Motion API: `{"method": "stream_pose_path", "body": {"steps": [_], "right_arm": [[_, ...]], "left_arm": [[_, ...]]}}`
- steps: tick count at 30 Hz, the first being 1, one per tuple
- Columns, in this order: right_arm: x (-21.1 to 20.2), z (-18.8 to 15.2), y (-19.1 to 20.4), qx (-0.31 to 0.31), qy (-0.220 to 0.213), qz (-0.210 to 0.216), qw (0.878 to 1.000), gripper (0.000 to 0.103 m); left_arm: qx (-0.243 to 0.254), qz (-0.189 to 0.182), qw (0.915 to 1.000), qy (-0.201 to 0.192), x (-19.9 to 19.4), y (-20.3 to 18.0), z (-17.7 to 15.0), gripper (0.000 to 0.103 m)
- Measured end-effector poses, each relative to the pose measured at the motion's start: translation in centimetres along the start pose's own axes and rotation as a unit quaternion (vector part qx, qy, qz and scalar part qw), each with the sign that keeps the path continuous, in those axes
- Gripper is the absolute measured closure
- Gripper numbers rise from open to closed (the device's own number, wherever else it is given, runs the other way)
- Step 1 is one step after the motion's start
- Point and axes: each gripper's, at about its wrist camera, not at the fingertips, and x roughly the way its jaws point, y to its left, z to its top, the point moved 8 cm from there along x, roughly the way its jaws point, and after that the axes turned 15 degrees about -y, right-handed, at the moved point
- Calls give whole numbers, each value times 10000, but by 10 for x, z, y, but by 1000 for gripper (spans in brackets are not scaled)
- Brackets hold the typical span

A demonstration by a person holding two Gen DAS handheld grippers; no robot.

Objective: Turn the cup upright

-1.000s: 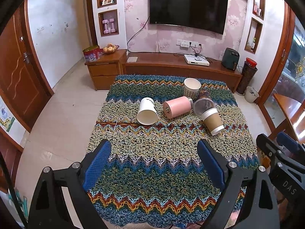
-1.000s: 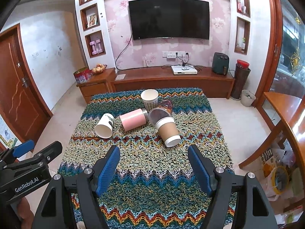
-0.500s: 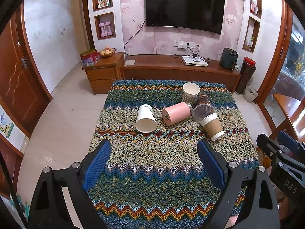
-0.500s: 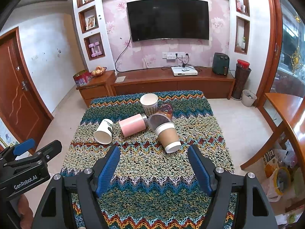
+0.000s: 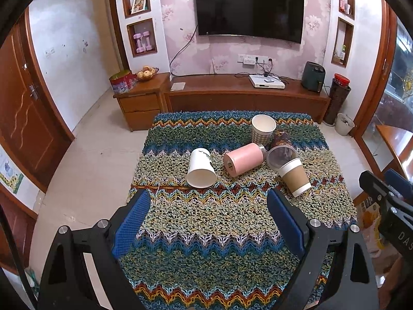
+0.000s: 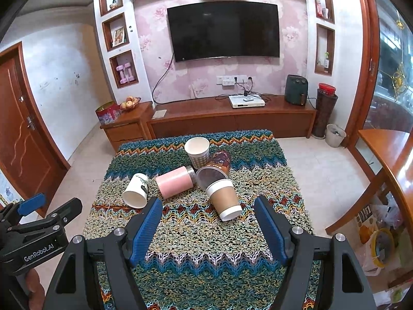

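- A low table draped in a shaggy zigzag-striped cloth (image 5: 206,232) fills the lower centre of both wrist views; bands of blue, green, cream, red and yellow run across it.
- Five cups cluster at mid-frame. A white cup (image 5: 200,171) lies on its side at the left of the group, mouth facing the camera.
- Just to its right a pink cup (image 5: 244,159) lies on its side too.
- A clear cup (image 5: 281,152) lies tipped over, touching the pink one, and a brown paper cup (image 5: 294,177) with a white sleeve rim lies against it, pointing toward the lower right.
- Behind them a checked cup (image 5: 262,128) stands upright, mouth up.
- The left gripper (image 5: 206,219) hovers at the bottom of its view, blue pads spread wide, nothing between them, well short of the cups.
- The right gripper (image 6: 207,226) is likewise wide apart and empty; the brown cup's rim sits just beyond its fingertips.
- At the top of frame a dark television (image 6: 224,29) hangs on pink floral wallpaper above a long wooden cabinet (image 6: 229,117).
- A wooden door (image 5: 23,118) sits at the left edge; pale floor tiles (image 5: 90,142) surround the table.
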Motion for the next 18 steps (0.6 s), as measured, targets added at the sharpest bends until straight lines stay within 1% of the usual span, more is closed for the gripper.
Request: {"method": "stream_pose_path", "body": {"steps": [7, 14, 18], "right_arm": [[16, 2, -6, 42, 38, -85, 9999, 29], [37, -2, -13, 63, 186, -180, 9996, 29], [47, -7, -15, 80, 270, -194, 9994, 29]], "left_arm": [[146, -74, 9998, 56, 16, -5, 2, 9], [347, -204, 9991, 134, 39, -12, 1, 5], [462, -289, 9982, 264, 56, -15, -2, 5]]}}
